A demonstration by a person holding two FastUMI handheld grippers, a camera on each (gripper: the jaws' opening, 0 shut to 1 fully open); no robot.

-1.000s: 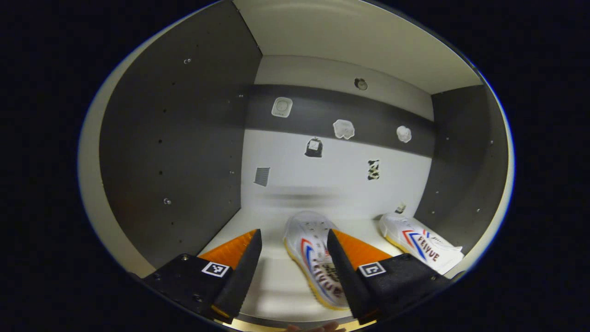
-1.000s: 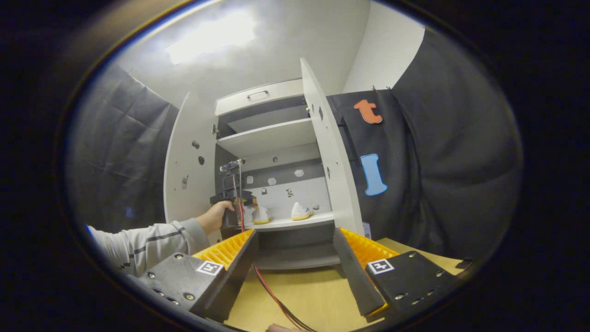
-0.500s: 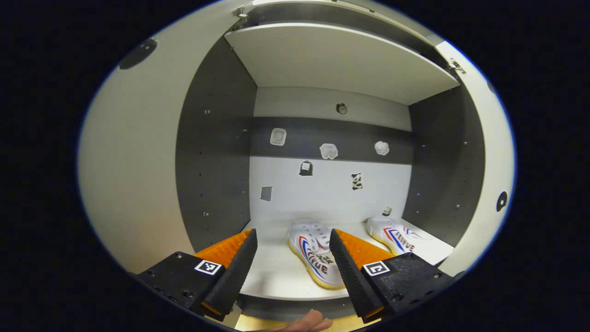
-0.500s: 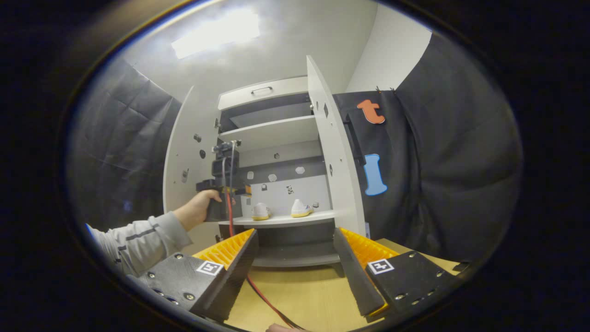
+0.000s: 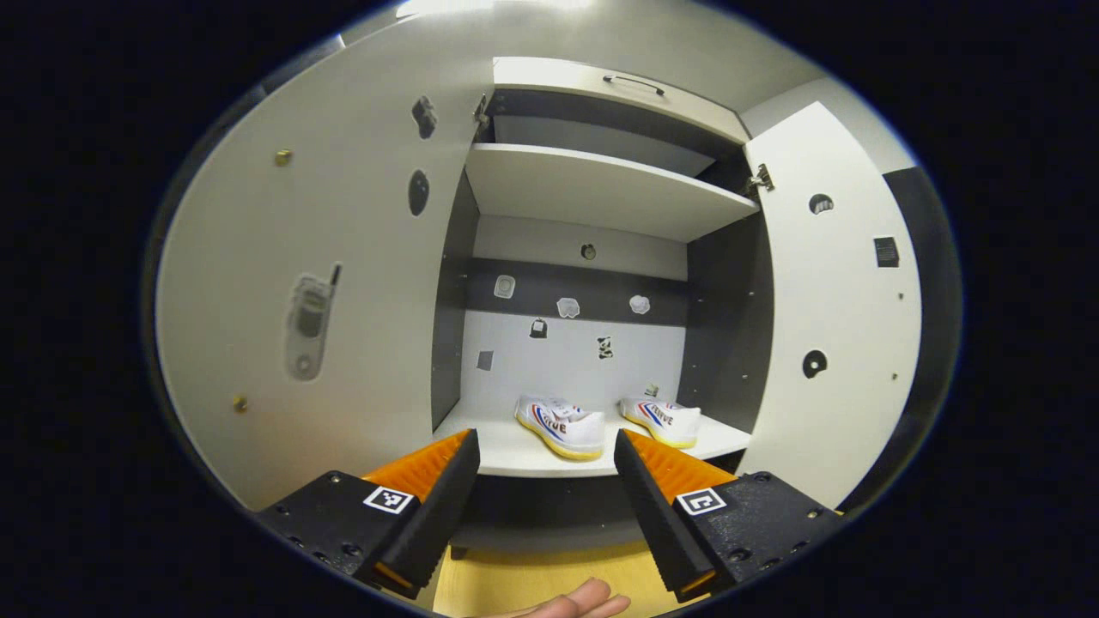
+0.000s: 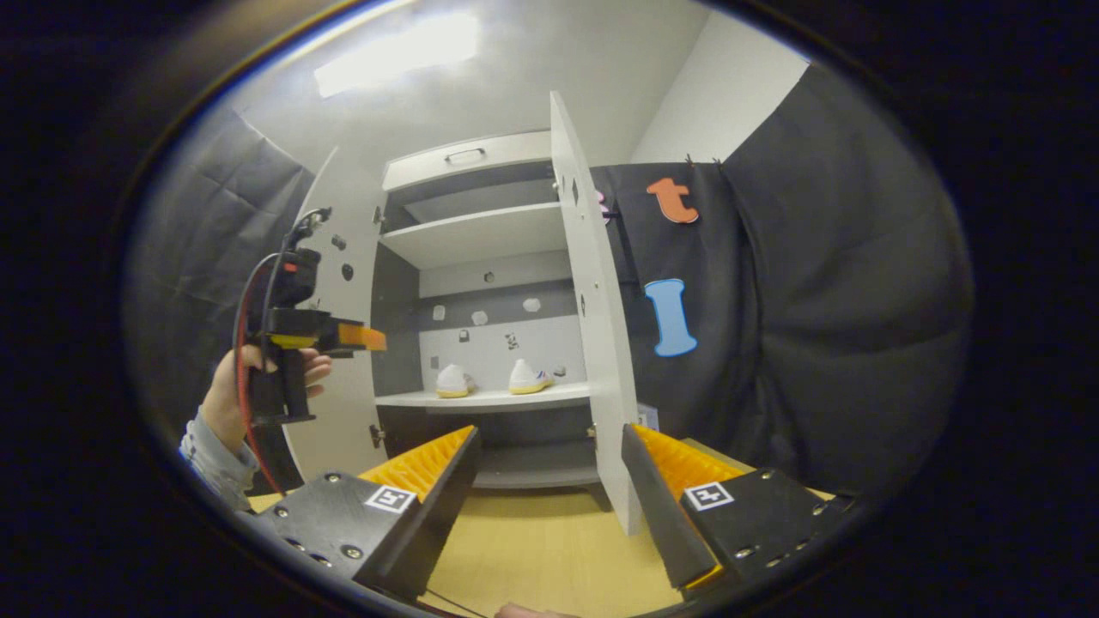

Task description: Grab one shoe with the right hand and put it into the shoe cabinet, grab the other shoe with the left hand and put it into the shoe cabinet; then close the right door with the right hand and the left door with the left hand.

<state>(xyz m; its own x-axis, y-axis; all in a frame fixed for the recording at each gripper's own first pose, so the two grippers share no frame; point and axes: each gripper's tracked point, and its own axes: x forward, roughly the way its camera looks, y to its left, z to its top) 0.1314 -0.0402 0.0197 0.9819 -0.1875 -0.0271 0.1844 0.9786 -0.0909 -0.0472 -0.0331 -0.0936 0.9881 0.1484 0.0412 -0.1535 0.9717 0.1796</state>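
- We count two shoes: one shoe (image 5: 560,423) lies toward the middle of the cabinet's lower shelf (image 5: 515,451), and the other shoe (image 5: 661,420) lies just beside it on the right, near the dark side wall. They sit side by side, apart from each other, both white with yellow soles.
- We see the shoe cabinet (image 5: 601,184) with two doors swung wide: the left door (image 5: 326,283) and the right door (image 5: 837,326).
- Our left gripper (image 5: 545,489) is spread wide with nothing between its fingers, in front of the shelf edge and clear of the shoes.
- Our right gripper (image 6: 549,489) is likewise spread wide and holds nothing; it hangs over the yellow wooden floor (image 6: 541,549) in front of the cabinet, near the right door's edge.
- In the right gripper view a hand (image 6: 227,390) in a grey sleeve holds the left gripper beside the left door.
- We count two shelves inside, several small stickers on the back wall, and black cloth hanging on both sides of the cabinet.
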